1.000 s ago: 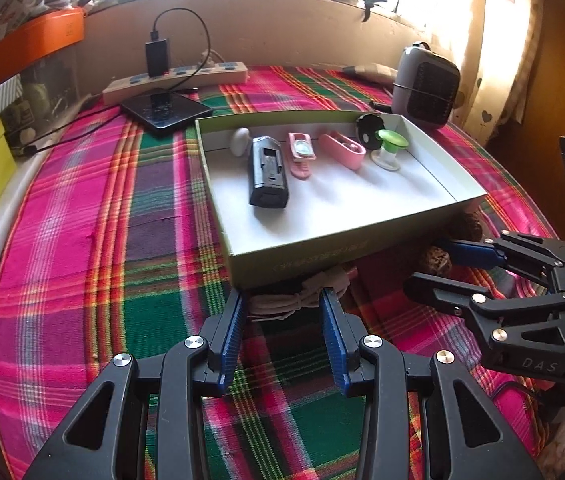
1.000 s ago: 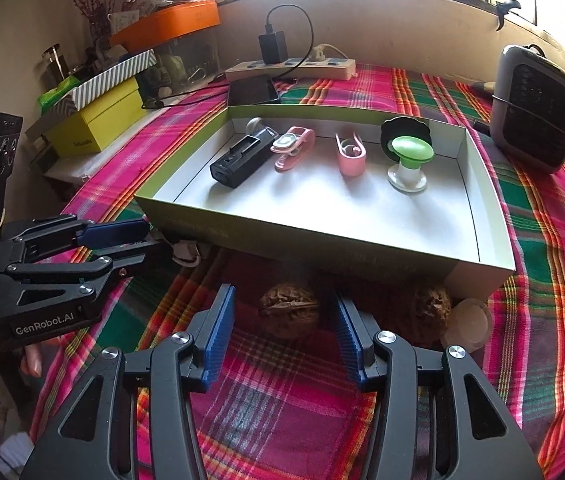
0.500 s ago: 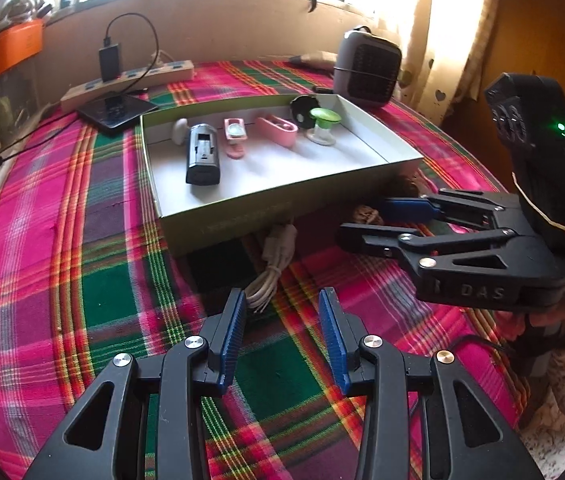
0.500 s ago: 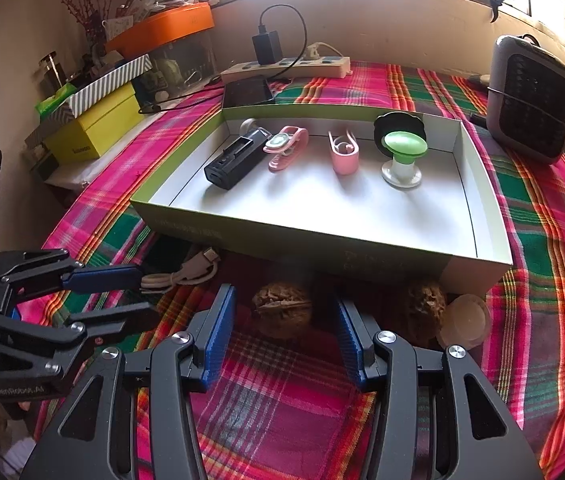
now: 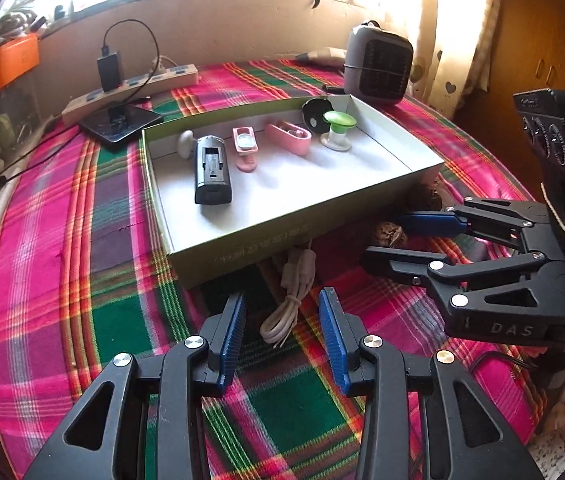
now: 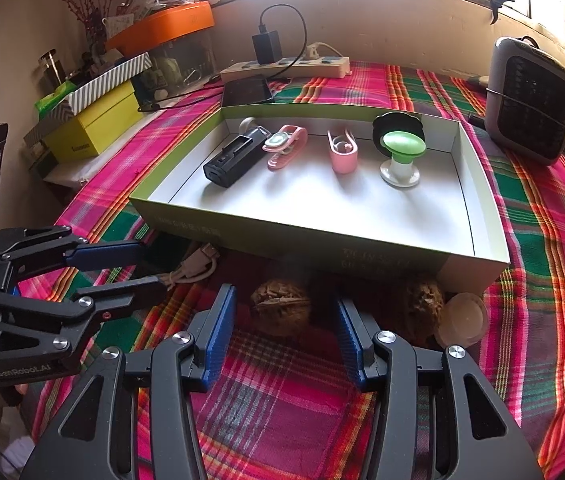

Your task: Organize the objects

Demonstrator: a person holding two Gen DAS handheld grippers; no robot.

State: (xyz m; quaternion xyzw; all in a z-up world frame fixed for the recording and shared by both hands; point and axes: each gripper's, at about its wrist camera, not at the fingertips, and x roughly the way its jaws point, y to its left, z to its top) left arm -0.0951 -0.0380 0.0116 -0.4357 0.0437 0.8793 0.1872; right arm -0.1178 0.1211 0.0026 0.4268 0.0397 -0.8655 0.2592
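A coiled white USB cable lies on the plaid cloth just in front of the green box. My left gripper is open, its blue pads on either side of the cable's near loop without pressing it. In the right wrist view, my right gripper stands open around a walnut, with a gap on both sides. A second walnut and a translucent cap rest against the box. The left gripper appears there beside the cable.
The box holds a black device, a pink clip, a pink case and a green-topped knob. Behind it are a phone, a power strip and a grey heater. Boxes stack at the left.
My left gripper drew back from the box's front wall, then came forward again, so the cable now lies between its fingertips. The right gripper and the walnut stayed put.
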